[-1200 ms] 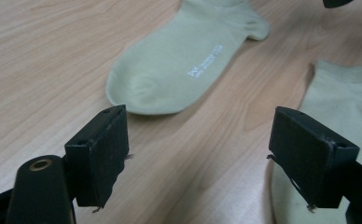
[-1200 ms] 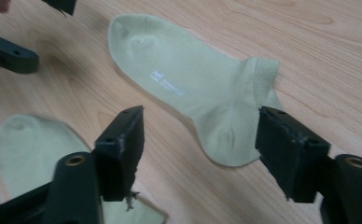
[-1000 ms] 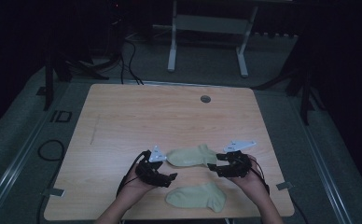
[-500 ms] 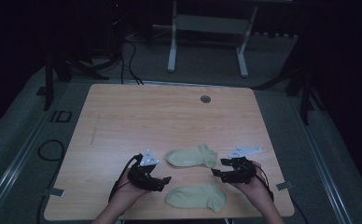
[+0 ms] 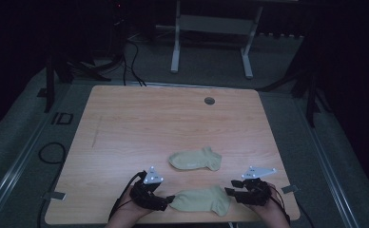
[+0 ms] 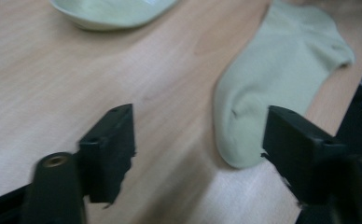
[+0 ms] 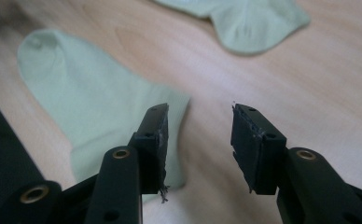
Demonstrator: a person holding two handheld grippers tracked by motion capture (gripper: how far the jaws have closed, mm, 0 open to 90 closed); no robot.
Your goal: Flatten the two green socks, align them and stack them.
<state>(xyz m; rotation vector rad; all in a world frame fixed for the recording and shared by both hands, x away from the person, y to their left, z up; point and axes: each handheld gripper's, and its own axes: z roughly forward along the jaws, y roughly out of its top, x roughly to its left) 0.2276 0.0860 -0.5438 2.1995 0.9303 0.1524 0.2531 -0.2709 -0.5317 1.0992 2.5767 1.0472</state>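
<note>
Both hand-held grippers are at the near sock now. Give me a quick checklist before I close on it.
1. Near sock flat on the table: ok.
2. Left hand-held gripper at its toe end; jaws have just been closing, nothing pinched yet: ok.
3. Right hand-held gripper at the cuff end; jaws also just closing, cuff edge beside one jaw, not between them: not ok.
4. Far sock lies apart from the near one: ok.
5. Cables free of the socks: cannot tell.

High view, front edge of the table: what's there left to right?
Left black two-jaw gripper → pale green ankle sock nearest the person → right black two-jaw gripper. The second pale green sock lies farther back, so I leave it out of the order.
</note>
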